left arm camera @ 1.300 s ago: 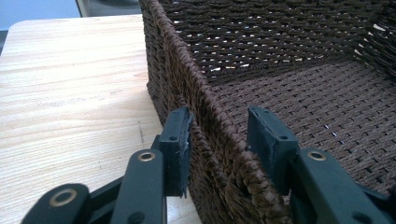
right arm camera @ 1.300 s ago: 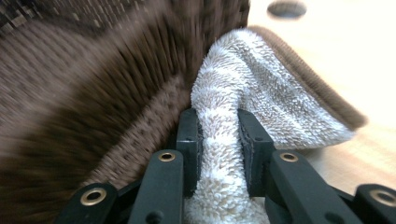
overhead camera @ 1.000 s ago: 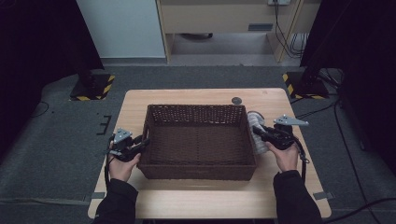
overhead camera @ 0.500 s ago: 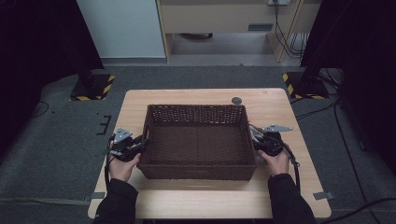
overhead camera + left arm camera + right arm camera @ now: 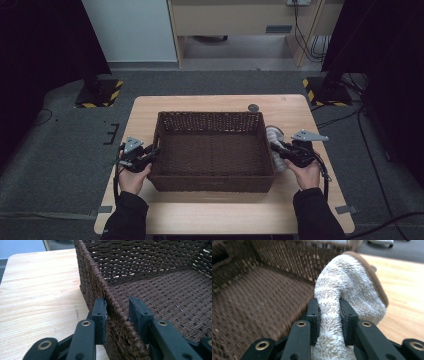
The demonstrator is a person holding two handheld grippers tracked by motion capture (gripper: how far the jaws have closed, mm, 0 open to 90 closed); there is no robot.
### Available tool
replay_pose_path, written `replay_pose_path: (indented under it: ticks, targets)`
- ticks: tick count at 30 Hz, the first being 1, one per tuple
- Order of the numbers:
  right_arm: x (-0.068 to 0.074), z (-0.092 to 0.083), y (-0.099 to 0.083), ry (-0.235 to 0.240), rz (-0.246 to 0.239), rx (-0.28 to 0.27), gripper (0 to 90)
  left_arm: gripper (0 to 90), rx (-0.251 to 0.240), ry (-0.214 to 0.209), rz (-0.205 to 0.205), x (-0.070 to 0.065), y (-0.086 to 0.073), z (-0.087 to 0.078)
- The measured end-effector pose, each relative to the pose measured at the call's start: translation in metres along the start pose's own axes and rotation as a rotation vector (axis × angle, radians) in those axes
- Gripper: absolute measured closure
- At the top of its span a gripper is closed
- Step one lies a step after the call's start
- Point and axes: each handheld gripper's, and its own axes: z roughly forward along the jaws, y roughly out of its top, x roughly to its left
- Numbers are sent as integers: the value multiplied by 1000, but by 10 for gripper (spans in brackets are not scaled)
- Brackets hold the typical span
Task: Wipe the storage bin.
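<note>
A dark brown woven basket (image 5: 210, 116) stands in the middle of the wooden table (image 5: 210, 215). My left gripper (image 5: 154, 151) straddles the basket's left wall (image 5: 95, 277). Its jaws have just been closing: the outer pad (image 5: 100, 315) touches the weave, while the inner one stands a little off it, inside the basket. My right gripper (image 5: 276, 147) is shut on a white fluffy cloth with a brown edge (image 5: 352, 282). It holds the cloth (image 5: 274, 135) against the outside of the basket's right wall. The basket's woven floor (image 5: 262, 302) lies beside it.
A small dark round disc (image 5: 253, 107) lies on the table behind the basket. Bare wood runs along the front edge and both sides. Grey floor with cables and striped stand bases (image 5: 100, 92) surrounds the table.
My right gripper has carried the cloth left, in toward the basket's right wall. The left hand has stayed at the left wall.
</note>
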Motion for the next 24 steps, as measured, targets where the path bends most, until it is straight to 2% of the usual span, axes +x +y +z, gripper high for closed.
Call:
replay_pose_path:
  ticks: [4,7,9,13,17,20,22,24]
  targets:
    - [-5,17,-16,-8,27,75,741,666,-2,-3,-3,1,2,3]
    - [-7,30,-27,-21,23,150,741,666,-2,-1,4,2,3,5]
    - [-8,35,-31,-22,35,166,741,664,-3,-4,5,2,4,6]
    - [-7,25,-26,-29,36,124,741,625,-10,-2,-11,4,3,6]
    - [-8,0,-11,-26,45,0,741,482,-17,31,-27,6,2,6]
    - [-3,-15,0,-13,32,-65,741,448,-19,35,-23,6,2,4]
    - [1,-16,1,-5,19,-69,741,424,-28,32,-27,7,3,2]
    - [5,-12,-1,-4,10,-42,741,411,-41,25,-32,6,4,-1]
